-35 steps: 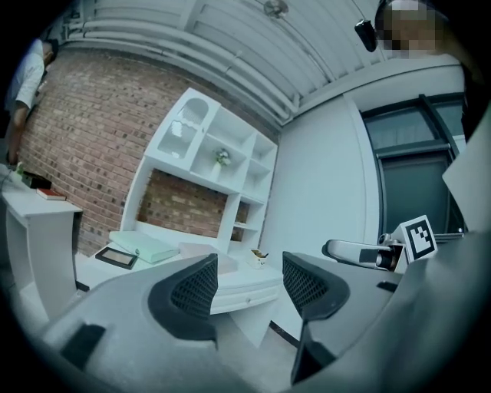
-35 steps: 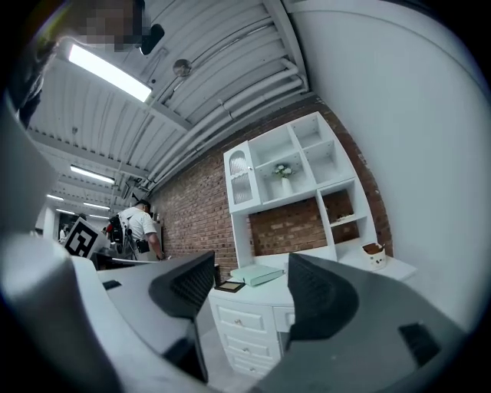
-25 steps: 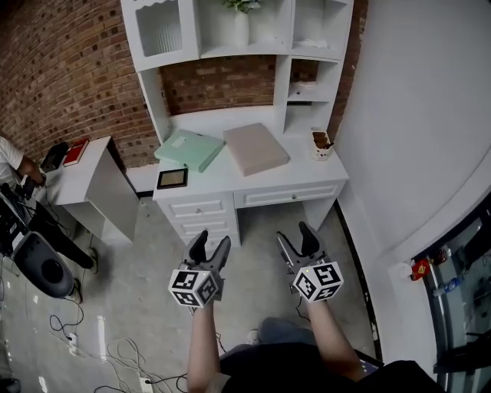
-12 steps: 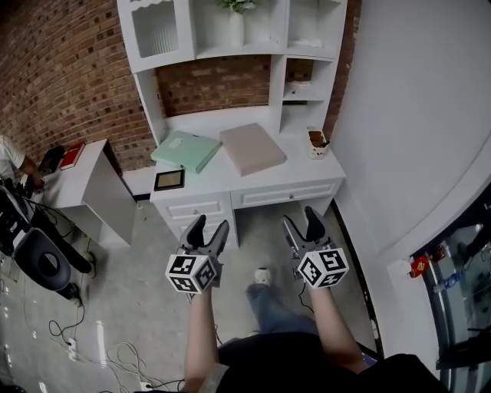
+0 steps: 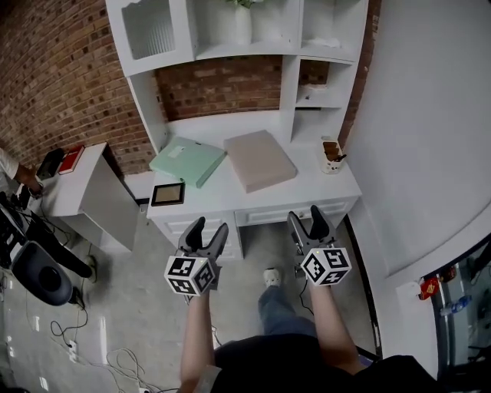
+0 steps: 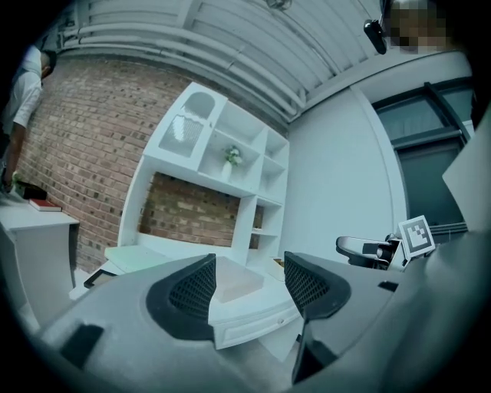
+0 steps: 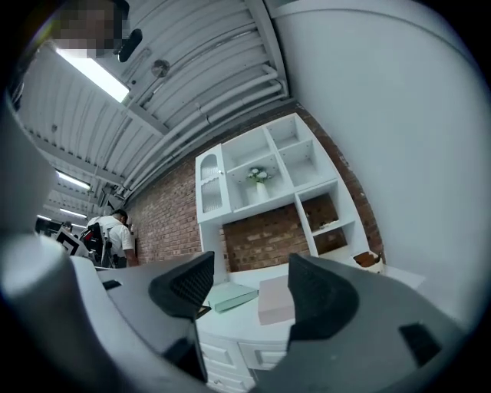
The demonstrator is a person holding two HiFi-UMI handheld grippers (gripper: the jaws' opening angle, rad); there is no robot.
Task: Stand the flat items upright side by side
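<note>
beige folder [image 6: 234, 282] – partly hidden behind left tool [image 6: 248, 257]; shelf plant [image 5: 244, 4] cut by top edge

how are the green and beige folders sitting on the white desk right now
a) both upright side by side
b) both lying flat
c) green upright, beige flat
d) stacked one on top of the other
B: in the head view the green folder and the beige folder each lie flat on the desk, beside each other, and neither is on edge.

Rough brick wall [image 5: 61, 77], smooth white desk [image 5: 215, 196]
</note>
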